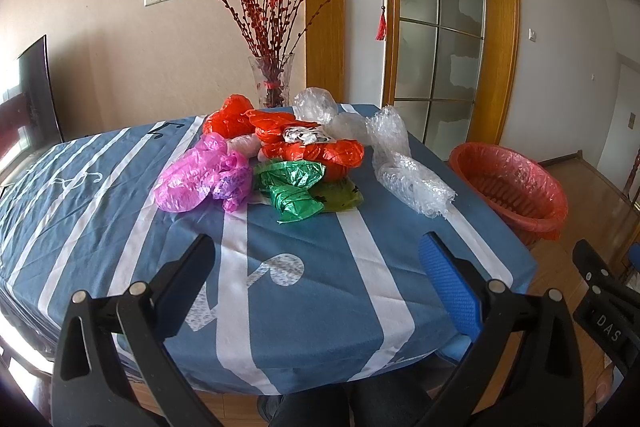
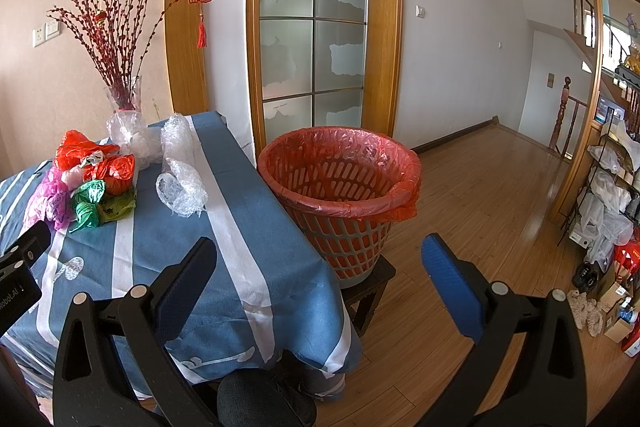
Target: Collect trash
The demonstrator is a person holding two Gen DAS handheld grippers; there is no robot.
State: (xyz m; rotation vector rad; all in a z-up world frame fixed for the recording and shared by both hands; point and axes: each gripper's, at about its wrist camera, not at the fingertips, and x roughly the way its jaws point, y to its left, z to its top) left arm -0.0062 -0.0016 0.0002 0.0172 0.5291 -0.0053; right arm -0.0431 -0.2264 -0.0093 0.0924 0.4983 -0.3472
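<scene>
So nothing is collected yet, as far as I can judge. Largest first: the table under its blue cloth with white stripes carries the whole heap, toward its far end, in front of a clear glass vase of red budded branches. Just off the table's right edge stands the slatted plastic basket lined with a red bag, raised on a small dark stool; what I see of its inside looks empty (the very bottom is hidden from me).

Then the trash itself, all lying on the cloth: crumpled orange-red plastic bags at the back of the heap, a long twist of clear bubble wrap nearest the basket side, a rumpled pink-purple plastic bag on the left, a crushed green plastic bag at the front, and a clear plastic wad by the vase.

My left tongs hang spread wide over the near cloth, holding nothing, well short of the heap. My right tongs are likewise gaping and empty, pointed between table edge and basket. Every piece is left to do.
</scene>
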